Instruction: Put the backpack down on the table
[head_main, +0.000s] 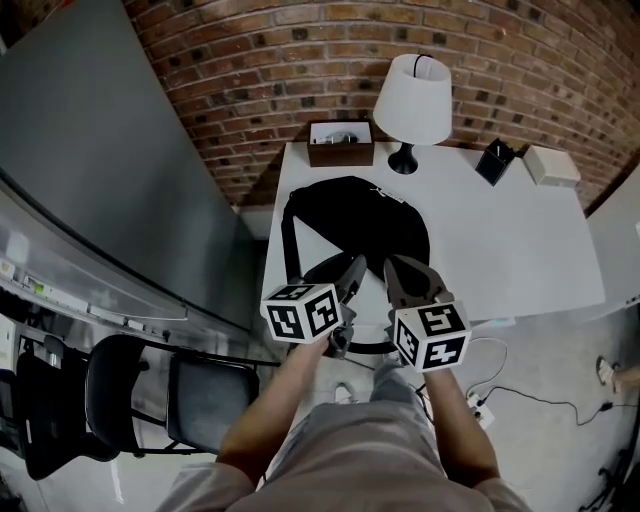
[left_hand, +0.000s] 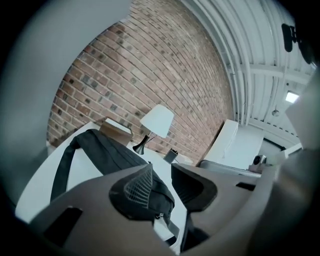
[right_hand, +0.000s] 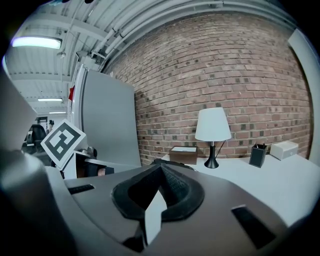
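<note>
Black backpack (head_main: 360, 225) is seen slumped flat by the table's (head_main: 520, 250) near-left edge, with a strap looped alongside and bare tabletop left open rightward. Left gripper (left_hand: 161, 180) is held partly open and empty, while right gripper (right_hand: 160, 170) is closed on nothing.

Both bare forearms are extended from 6 o'clock toward 12 o'clock in the head view, the left forearm (head_main: 268, 400) and right forearm (head_main: 457, 420) nearly parallel. The left gripper (head_main: 352, 268) is angled slightly toward 1 o'clock, its jaws set apart with a clear gap between the pads. The right gripper (head_main: 398, 268) is held just beside it, its jaws closed tip to tip
</note>
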